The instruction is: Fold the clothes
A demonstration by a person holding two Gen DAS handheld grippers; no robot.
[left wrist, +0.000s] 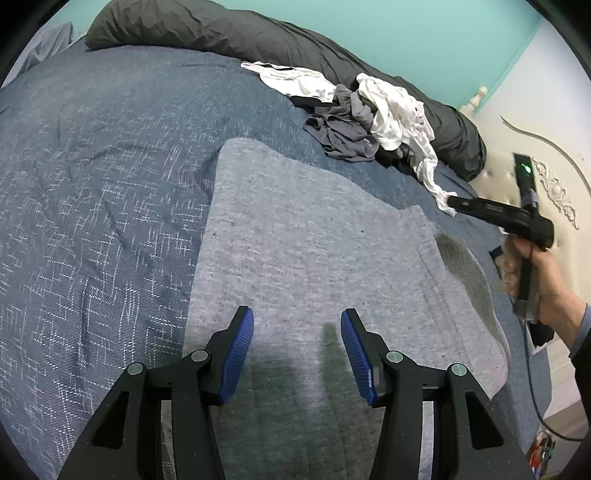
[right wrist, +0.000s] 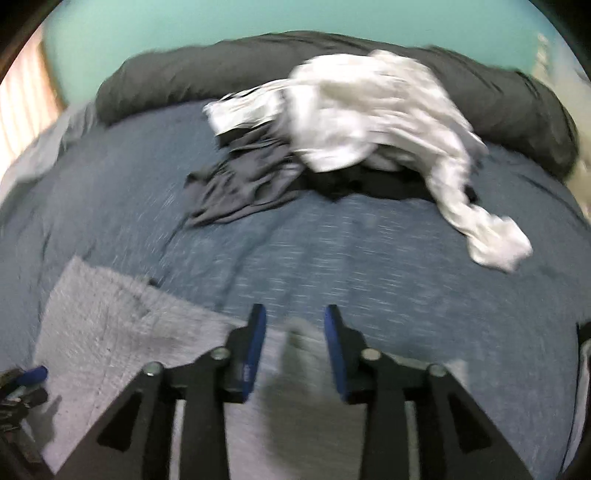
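The grey shirt was lying flat on the blue bedspread, spread out right under the left gripper. That gripper hung over the near part of the shirt with its blue pads parted and nothing pinched between them, just cloth underneath and a shadow on it. So, released.

The right gripper was over the shirt's right edge. In its own camera, which was pretty blurry, the pads stood apart with a grey bit of the shirt showing in the gap, but not squeezed as far as I could tell. The pads didn't look to be pressing on it, so I'd call it let go. Most of the shirt sat to the lower left of those fingers in that view.

From the left camera you could see the right gripper from the side, held in a hand out past the shirt's far right corner, tip near a trailing white sleeve.

Further back on the bed was the pile of unfolded stuff, white and dark grey clothes, well apart from the shirt, with a dark pillow behind it against the teal wall.
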